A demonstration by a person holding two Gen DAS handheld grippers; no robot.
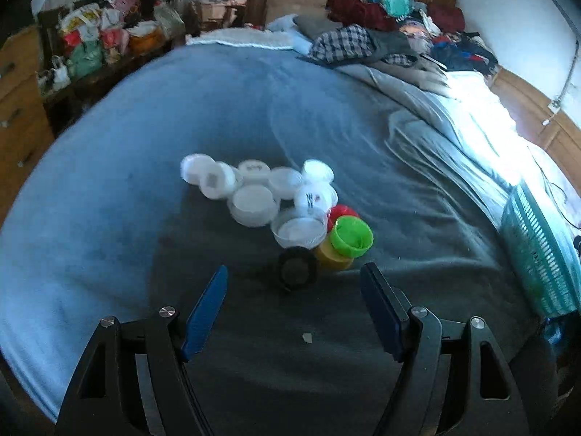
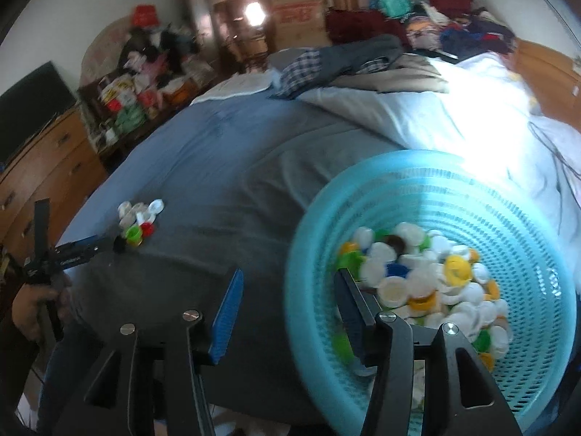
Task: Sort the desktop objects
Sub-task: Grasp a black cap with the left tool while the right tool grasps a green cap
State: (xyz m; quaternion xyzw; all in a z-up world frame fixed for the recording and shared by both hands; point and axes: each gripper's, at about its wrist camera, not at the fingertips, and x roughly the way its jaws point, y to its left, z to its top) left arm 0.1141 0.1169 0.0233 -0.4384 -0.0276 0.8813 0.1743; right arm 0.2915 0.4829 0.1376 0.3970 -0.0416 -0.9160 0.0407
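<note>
A cluster of bottle caps lies on the grey-blue bed cover: several white caps [image 1: 250, 196], a green cap [image 1: 352, 236], a red cap [image 1: 343, 212], a yellow cap [image 1: 332, 256] and a black cap [image 1: 296, 269]. My left gripper [image 1: 294, 279] is open, its fingers either side of the black cap, just short of it. My right gripper [image 2: 288, 283] is open and empty, straddling the near rim of a turquoise basket [image 2: 490, 196] full of mixed caps [image 2: 421, 276]. The cluster [image 2: 139, 221] and the left gripper [image 2: 90, 247] also show in the right wrist view.
The basket [image 1: 537, 250] stands at the bed's right side. Crumpled clothes [image 1: 363, 43] and bedding lie at the far end. A cluttered wooden dresser [image 1: 90, 43] stands left of the bed. A small paper scrap [image 1: 307, 337] lies between my left fingers.
</note>
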